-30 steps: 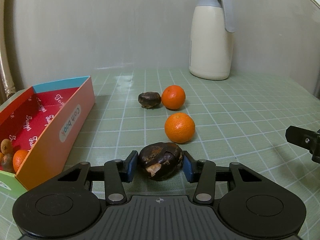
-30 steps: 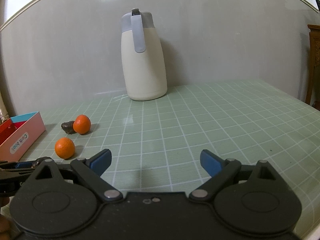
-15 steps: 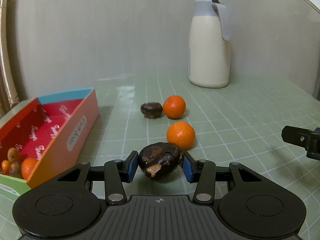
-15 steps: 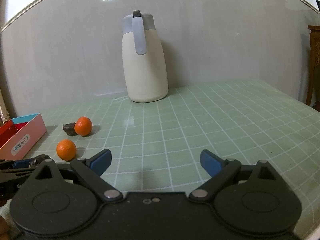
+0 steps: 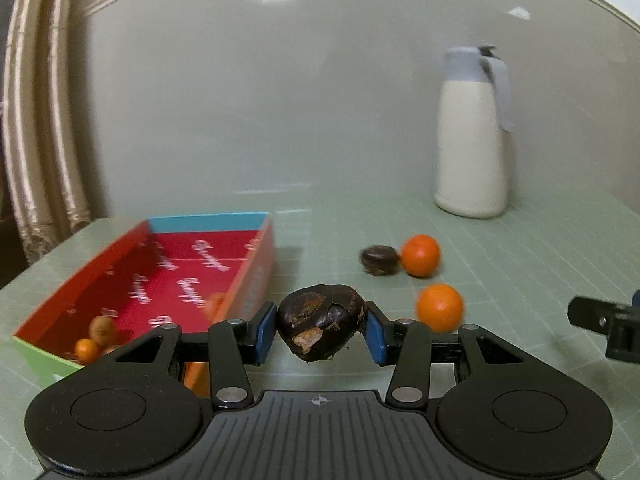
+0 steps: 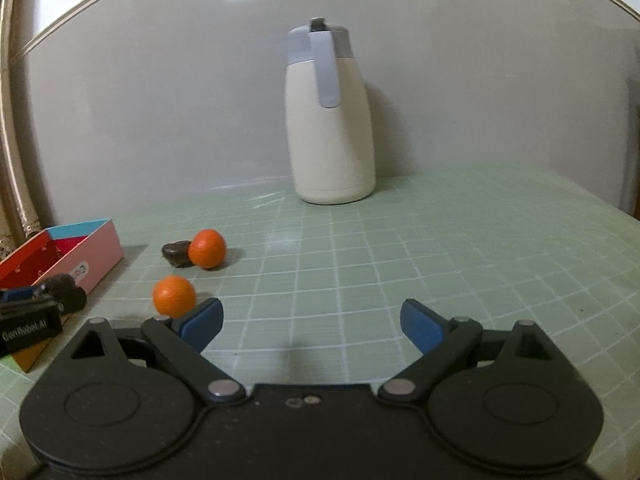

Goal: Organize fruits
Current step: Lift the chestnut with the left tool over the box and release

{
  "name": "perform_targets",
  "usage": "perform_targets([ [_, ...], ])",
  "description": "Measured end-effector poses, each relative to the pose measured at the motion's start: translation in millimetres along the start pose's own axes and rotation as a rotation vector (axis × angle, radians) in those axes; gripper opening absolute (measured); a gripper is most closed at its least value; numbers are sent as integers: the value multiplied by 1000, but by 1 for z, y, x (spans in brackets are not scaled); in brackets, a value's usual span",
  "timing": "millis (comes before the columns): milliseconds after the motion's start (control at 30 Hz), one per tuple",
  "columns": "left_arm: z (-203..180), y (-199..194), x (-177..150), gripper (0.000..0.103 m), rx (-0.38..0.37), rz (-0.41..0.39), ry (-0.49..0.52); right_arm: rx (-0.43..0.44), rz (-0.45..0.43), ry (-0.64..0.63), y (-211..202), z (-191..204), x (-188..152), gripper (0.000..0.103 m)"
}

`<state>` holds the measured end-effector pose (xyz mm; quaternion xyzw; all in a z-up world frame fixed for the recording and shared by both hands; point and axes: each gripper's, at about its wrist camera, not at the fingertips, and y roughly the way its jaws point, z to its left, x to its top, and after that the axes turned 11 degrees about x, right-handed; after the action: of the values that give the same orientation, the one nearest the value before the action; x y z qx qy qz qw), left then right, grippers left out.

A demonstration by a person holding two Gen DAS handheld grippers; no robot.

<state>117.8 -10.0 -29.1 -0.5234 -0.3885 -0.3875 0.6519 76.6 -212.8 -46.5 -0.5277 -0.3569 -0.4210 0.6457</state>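
Observation:
My left gripper [image 5: 320, 330] is shut on a dark brown chestnut [image 5: 322, 320] with a cracked shell, held above the table just right of the red box [image 5: 180, 276]. The box holds several small oranges and brown fruits [image 5: 94, 338] at its near end. Two oranges [image 5: 440, 307] [image 5: 420, 255] and a second chestnut [image 5: 378, 260] lie on the table beyond. In the right wrist view my right gripper [image 6: 311, 322] stands open with nothing between its fingers, the nearer orange [image 6: 174, 295] just off its left fingertip. The left gripper [image 6: 32, 312] shows there at the left edge, by the box [image 6: 86, 248].
A cream jug [image 5: 472, 136] [image 6: 330, 120] with a grey lid stands at the back by the wall. A green gridded mat [image 6: 400, 264] covers the table. A curtain [image 5: 36, 120] hangs at the left. The right gripper's tip [image 5: 600, 320] juts in at the right edge.
My left gripper has lifted and swung left with the chestnut, bringing more of the red box into view. The right gripper has shifted slightly, with the oranges now nearer its left finger.

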Motion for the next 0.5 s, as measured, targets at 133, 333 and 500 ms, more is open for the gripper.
perform_targets([
  [133,16,1,1,46,36,3,-24,21,9,-12,6,11,0,95],
  [333,29,-3,2,46,67,-23,-35,53,20,-36,14,27,0,95],
  [500,53,7,6,46,103,18,-107,69,30,-54,19,36,-3,95],
])
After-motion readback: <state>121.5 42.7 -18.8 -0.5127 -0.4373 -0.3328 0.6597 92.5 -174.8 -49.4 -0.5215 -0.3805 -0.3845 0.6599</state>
